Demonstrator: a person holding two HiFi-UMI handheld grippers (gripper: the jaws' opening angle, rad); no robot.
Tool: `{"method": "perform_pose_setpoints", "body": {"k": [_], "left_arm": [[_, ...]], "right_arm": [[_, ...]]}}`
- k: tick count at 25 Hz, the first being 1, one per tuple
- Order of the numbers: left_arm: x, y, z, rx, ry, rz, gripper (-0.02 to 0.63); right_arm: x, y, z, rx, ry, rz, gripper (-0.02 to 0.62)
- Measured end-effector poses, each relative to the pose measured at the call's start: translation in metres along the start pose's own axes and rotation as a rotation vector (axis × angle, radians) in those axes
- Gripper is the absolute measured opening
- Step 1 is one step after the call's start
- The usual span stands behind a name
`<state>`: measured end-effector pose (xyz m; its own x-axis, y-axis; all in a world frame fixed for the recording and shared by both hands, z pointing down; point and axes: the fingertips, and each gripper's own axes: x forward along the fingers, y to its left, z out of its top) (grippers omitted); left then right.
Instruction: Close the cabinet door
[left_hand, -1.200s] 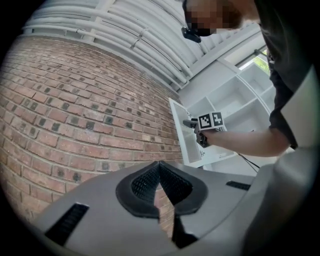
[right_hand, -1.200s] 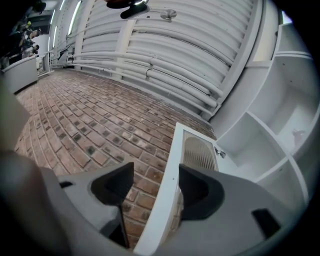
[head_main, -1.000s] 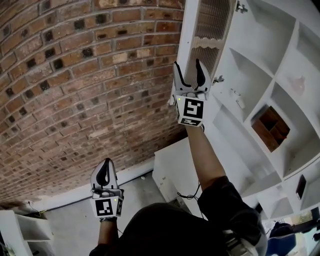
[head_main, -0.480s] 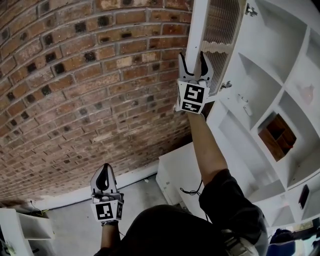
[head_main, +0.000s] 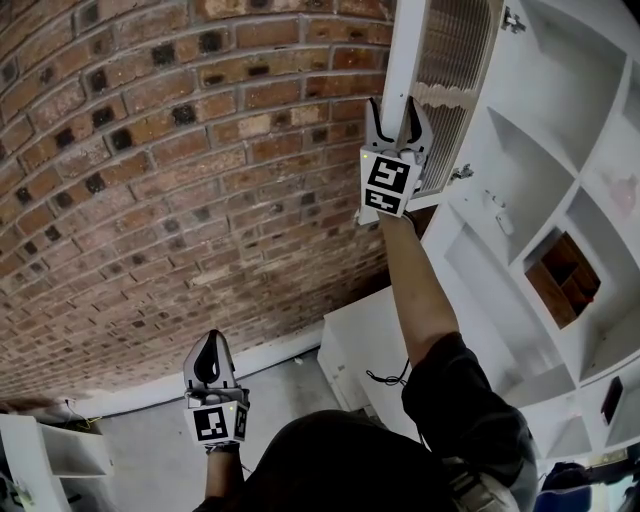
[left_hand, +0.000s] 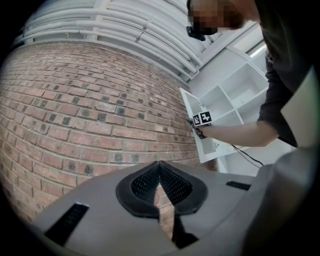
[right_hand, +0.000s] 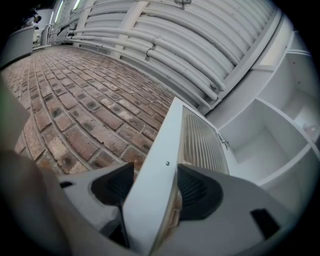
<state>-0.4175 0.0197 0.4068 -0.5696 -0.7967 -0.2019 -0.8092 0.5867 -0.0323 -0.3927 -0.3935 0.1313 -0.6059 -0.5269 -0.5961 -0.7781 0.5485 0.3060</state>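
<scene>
— Looking down in the head view, where's the cabinet door (head_main: 442, 70)?
— The right gripper (head_main: 398, 108) straddles its free edge; the door runs upward and the cabinet (head_main: 520, 140) lies rightward. The left gripper (head_main: 210, 348) hangs low, well apart.
— Left gripper view?
— Jaws together, empty.
— Right gripper view?
— Pads clamp the door's edge.

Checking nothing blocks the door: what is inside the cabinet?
The cabinet shows white compartments; one holds a brown wooden box. Shelf boards, seen from below, cover whatever lies on upper shelves.
</scene>
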Motion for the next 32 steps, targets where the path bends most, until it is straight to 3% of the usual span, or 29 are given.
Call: {"method": "perform_pose_setpoints", "body": {"k": [17, 32], "left_arm": [[0.009, -0.007, -0.001, -0.005, -0.009, -0.035, 0.002], [0.010, -0.033, -0.006, -0.034, -0.018, -0.107, 0.002]], "right_arm": [[-0.010, -0.005, 0.006, -0.058, 0.008, -0.018, 0.270], [-0.054, -0.036, 0.029, -0.053, -0.012, 0.013, 0.270]]}}
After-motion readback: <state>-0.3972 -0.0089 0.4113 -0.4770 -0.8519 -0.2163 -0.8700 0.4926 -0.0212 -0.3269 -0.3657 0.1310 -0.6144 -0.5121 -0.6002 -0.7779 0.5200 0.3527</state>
